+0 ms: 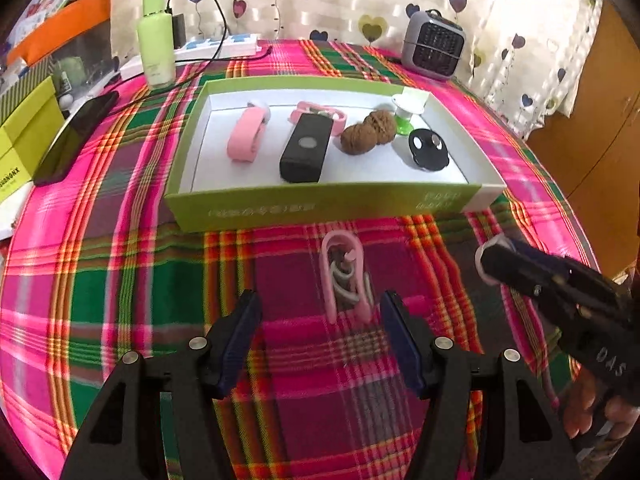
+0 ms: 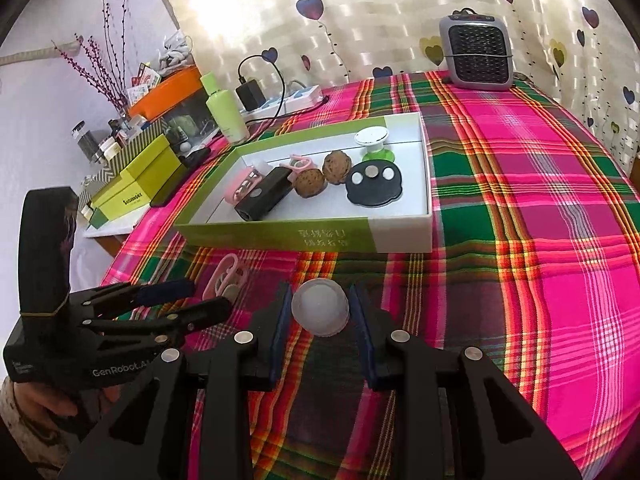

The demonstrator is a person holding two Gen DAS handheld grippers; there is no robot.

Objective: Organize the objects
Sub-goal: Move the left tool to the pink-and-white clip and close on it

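A green and white box (image 1: 320, 206) (image 2: 280, 236) holds a pink strap (image 1: 246, 136), a black block (image 1: 306, 152) (image 2: 262, 196), two walnuts (image 1: 366, 132) (image 2: 320, 174), a black disc (image 1: 428, 152) (image 2: 374, 186) and a green and white stand (image 1: 406, 114) (image 2: 374, 142). A pink clip (image 1: 346, 276) (image 2: 224, 276) lies on the cloth before the box. My left gripper (image 1: 320, 320) (image 2: 200, 298) is open just short of the clip. My right gripper (image 2: 322, 312) (image 1: 490, 258) is shut on a white translucent cap (image 2: 320, 306), right of the clip.
A plaid cloth (image 1: 120, 280) covers the table. At the back stand a green bottle (image 1: 156, 36), a power strip (image 1: 218, 46) with charger and a small grey heater (image 1: 434, 44) (image 2: 476, 54). A phone (image 1: 76, 136) and yellow-green boxes (image 1: 20, 136) lie at the left.
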